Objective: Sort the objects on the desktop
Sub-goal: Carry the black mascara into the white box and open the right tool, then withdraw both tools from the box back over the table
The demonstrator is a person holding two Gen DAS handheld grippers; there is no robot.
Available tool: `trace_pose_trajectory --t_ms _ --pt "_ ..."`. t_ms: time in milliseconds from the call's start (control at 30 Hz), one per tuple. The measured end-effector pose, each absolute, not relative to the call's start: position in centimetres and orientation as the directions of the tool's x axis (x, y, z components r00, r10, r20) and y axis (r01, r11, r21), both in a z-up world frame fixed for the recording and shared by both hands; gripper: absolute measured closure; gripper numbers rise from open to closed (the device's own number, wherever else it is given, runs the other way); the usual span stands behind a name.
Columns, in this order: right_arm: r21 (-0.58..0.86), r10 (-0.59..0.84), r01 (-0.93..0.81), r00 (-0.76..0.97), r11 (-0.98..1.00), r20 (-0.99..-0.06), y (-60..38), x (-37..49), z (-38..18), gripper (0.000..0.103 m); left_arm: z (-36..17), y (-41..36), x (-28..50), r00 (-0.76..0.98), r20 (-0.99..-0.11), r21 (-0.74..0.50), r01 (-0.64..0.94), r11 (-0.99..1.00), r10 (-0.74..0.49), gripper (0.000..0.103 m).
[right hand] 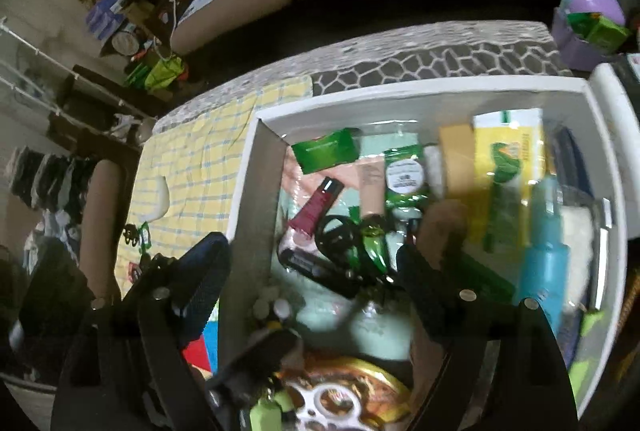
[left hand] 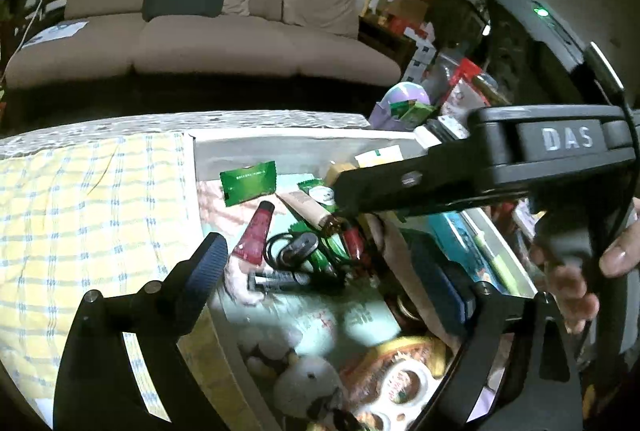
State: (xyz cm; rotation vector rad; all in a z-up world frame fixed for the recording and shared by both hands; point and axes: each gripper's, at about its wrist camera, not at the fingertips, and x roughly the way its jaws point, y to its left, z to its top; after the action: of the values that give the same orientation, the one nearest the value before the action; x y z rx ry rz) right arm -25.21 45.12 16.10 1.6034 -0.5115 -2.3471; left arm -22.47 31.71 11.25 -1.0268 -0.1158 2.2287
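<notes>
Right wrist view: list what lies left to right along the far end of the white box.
Green packet → round-labelled green sachet → tan box → yellow-and-green carton, all inside the white box.

Home living room, beige sofa (left hand: 208,43), clutter

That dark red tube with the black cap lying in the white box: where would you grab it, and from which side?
I'd take the red tube across its middle, coming from above with the fingers either side of its width. It lies flat and slanted, cap toward the far wall of the white box, and a black cable crowds its flat end.
</notes>
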Motion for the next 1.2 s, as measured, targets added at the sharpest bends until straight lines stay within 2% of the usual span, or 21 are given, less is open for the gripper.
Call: trace_pose_trajectory --t_ms 267,400,467,600,800,900,933,967,1000,1200 --pt "0.281 -0.297 0.107 -0.464 -0.954 -0.834 44.4 -18.1 19.9 0.017 14.6 27.5 -17.6 -0.473 -0.655 -0.337 -0.515 -0.788 0.589 0.011" --pt "0.216 -0.274 0.170 -0.536 -0.961 -0.798 42.8 -12.3 21.0 0.017 15.0 22.0 -12.7 -0.487 -0.664 -0.358 -0.460 -0.813 0.568 0.008" --pt "0.203 -0.290 0.213 -0.565 -0.956 -0.773 41.6 -9.4 21.3 0.017 15.0 18.6 -10.0 -0.520 -0.675 -0.319 -0.434 -0.843 0.523 0.006" --pt "0.197 -0.338 0.289 -0.608 -0.937 -0.718 38.6 -4.6 21.6 0.017 13.7 11.3 -5.5 -0.581 -0.703 -0.236 -0.354 -0.905 0.411 0.003" --pt "0.212 -0.420 0.388 -0.598 -0.897 -0.683 32.1 -0.4 20.6 0.017 9.5 0.8 -1.8 -0.610 -0.730 -0.290 -0.134 -0.948 0.309 0.000" --pt "0.225 -0.458 0.432 -0.571 -0.873 -0.681 28.6 0.3 19.4 0.017 7.7 -1.8 -1.1 -0.621 -0.731 -0.300 -0.078 -0.951 0.282 0.000" --pt "0.234 -0.475 0.448 -0.560 -0.863 -0.679 27.4 0.4 18.9 0.012 7.1 -2.5 -1.0 -0.628 -0.728 -0.299 -0.070 -0.952 0.275 0.000" --pt "0.238 -0.483 0.457 -0.552 -0.857 -0.680 26.5 0.4 18.5 0.003 6.7 -2.8 -1.0 -0.633 -0.726 -0.293 -0.072 -0.953 0.271 0.000" --pt "0.237 -0.484 0.460 -0.549 -0.856 -0.681 25.5 0.4 18.0 0.000 6.1 -3.1 -1.1 -0.637 -0.726 -0.275 -0.074 -0.959 0.258 0.000" --pt "0.202 -0.472 0.477 -0.556 -0.855 -0.684 20.4 -0.7 14.5 0.000 4.5 -2.9 -3.8 -0.632 -0.750 -0.188 -0.081 -0.979 0.197 0.000"
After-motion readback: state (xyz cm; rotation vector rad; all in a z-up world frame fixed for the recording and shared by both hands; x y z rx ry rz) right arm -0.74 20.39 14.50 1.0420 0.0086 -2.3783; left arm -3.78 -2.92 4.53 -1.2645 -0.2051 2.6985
